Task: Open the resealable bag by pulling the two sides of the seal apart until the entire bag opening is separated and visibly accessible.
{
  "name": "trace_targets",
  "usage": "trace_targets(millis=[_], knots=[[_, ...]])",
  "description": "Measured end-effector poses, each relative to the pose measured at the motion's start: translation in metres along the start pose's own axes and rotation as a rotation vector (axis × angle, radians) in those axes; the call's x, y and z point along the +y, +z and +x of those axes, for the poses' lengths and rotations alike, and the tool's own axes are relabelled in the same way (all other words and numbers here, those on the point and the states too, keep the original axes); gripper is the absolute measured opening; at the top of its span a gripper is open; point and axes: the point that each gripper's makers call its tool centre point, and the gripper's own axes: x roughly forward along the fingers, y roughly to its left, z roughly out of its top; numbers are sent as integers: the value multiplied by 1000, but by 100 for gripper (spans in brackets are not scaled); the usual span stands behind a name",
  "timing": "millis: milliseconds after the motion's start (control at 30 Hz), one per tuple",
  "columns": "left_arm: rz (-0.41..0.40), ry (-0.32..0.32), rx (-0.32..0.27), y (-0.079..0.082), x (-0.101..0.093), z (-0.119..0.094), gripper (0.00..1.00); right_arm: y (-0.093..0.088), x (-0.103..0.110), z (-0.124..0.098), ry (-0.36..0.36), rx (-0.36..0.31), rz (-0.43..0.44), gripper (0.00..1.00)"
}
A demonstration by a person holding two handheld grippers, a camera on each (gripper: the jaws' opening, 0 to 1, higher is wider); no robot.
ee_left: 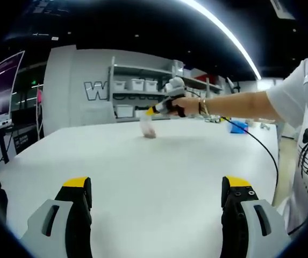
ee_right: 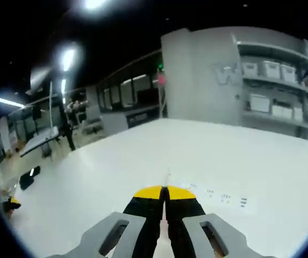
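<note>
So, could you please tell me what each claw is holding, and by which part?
The right claw is shut on the resealable bag, pinching its top edge. The left claw is open, holding nothing.

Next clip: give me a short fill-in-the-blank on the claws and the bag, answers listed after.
1. The left claw has its jaws ____ with nothing between them.
2. The right claw is ____ on the edge of the clear bag.
3. The bag hangs just above the ____ table.
4. Behind the table, shelves hold white ____.

Missing words: open; shut; white; bins
</note>
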Motion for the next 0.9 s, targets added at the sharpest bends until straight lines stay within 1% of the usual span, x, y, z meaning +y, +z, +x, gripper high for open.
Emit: trace_targets(millis=[367,500,533,633,733,900], knots=[[2,-4,-1,1,-2,0,100,-32,29,20,36,44,-31,0],[3,3,-7,4,0,-1,100,-37,39,22,53,45,-34,0],[4,4,-9,5,1,-1,100,-42,45,21,56,44,-39,0],[6,4,-13,6,0,-1,100,-49,55,23,69,54,-52,0],[6,1,-13,5,-1,-2,100,-55,61,23,73,67,-82,0],[2,7,-14,4,-1,-4,100,-60,69,22,79,75,-102,0]])
